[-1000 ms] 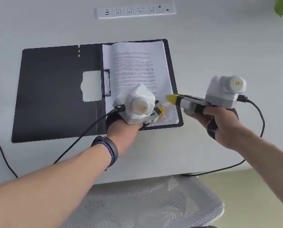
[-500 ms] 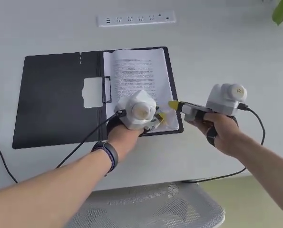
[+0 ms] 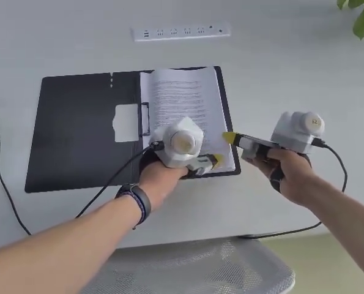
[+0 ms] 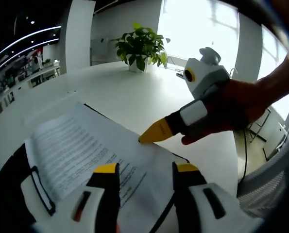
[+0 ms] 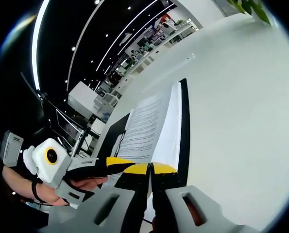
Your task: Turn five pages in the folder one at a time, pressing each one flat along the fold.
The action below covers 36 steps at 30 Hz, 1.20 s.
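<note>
Left hand-held gripper (image 4: pixel 146 169) parted, right (image 5: pixel 151 168) closed

The folder (image 3: pixel 78 141), centre left, is plain black. Its pages (image 3: pixel 185 104) are white with fine dark lines of print. The left gripper (image 3: pixel 216 161) and right gripper (image 3: pixel 229 138) are white with yellow tips. Upper right, the leaves (image 3: pixel 359 15) are green.

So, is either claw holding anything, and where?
Nothing visibly: left claw open over the white printed page, right claw shut, tip at its outer edge.
</note>
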Tool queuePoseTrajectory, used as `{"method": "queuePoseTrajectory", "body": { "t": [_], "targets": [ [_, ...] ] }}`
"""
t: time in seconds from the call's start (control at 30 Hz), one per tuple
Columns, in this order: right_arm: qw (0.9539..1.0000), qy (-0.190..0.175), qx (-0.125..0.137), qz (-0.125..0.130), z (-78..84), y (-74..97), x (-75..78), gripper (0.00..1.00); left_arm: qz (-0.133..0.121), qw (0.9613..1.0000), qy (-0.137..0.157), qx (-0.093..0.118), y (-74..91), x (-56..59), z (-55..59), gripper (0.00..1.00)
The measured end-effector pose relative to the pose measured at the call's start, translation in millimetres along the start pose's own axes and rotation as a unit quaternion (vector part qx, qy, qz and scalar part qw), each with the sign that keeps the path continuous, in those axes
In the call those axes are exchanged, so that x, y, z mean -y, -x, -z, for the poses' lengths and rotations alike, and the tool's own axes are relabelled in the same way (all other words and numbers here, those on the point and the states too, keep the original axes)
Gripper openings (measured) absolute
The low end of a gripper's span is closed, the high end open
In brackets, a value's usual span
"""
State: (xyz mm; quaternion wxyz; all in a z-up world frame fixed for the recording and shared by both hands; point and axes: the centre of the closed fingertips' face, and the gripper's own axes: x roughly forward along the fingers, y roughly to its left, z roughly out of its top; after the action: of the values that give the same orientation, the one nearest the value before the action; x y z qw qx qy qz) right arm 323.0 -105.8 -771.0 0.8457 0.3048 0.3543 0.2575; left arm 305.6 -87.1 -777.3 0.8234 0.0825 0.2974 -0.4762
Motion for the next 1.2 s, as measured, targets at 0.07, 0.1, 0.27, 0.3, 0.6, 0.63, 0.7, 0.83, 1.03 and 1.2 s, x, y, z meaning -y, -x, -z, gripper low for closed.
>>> {"method": "queuePoseTrajectory", "body": {
  "t": [0.07, 0.1, 0.27, 0.3, 0.6, 0.63, 0.7, 0.83, 1.03, 1.2],
  "targets": [
    [1.0, -0.003, 0.003, 0.0, -0.9, 0.7, -0.3, 0.0, 0.0, 1.0, -0.004, 0.002, 4.2, -0.9, -2.2, 0.47],
    [1.0, -0.006, 0.006, 0.0, -1.5, 1.4, -1.3, 0.0, 0.001, 1.0, -0.005, 0.003, 6.2, -1.7, -3.2, 0.48],
    [0.9997, -0.017, 0.017, 0.0, -3.9, 3.3, -7.4, 0.0, 0.006, 0.9997, -0.022, 0.001, 19.6, -5.4, -3.1, 0.53],
    [0.9997, -0.017, 0.019, 0.0, -4.6, 3.6, -9.0, 0.0, 0.004, 0.9997, -0.022, 0.002, 22.1, -7.5, -3.2, 0.54],
    [0.9992, -0.017, 0.032, -0.017, -13.0, 4.5, -30.9, 0.0, -0.013, 0.9998, -0.014, 0.01, 59.4, -30.1, -2.7, 0.57],
    [0.9992, -0.014, 0.033, -0.018, -14.3, 4.8, -33.6, 0.0, -0.017, 0.9997, -0.013, 0.011, 65.4, -34.2, -2.0, 0.58],
    [0.9991, -0.011, 0.035, -0.022, -16.6, 5.3, -38.1, 0.0, -0.024, 0.9996, -0.006, 0.014, 73.8, -41.7, 0.0, 0.58],
    [0.9987, -0.007, 0.04, -0.031, -20.8, 6.4, -47.1, 0.0, -0.036, 0.9992, 0.001, 0.018, 88.6, -53.0, 3.3, 0.61],
    [0.9974, -0.009, 0.046, -0.054, -26.4, 2.2, -65.2, 0.0, -0.054, 0.9981, 0.01, 0.026, 115.3, -66.8, 6.0, 0.62],
    [0.9953, 0.004, 0.047, -0.085, -32.1, -7.2, -92.6, 0.0, -0.069, 0.9966, 0.026, 0.037, 136.0, -76.2, 9.5, 0.63]
  ]
}}
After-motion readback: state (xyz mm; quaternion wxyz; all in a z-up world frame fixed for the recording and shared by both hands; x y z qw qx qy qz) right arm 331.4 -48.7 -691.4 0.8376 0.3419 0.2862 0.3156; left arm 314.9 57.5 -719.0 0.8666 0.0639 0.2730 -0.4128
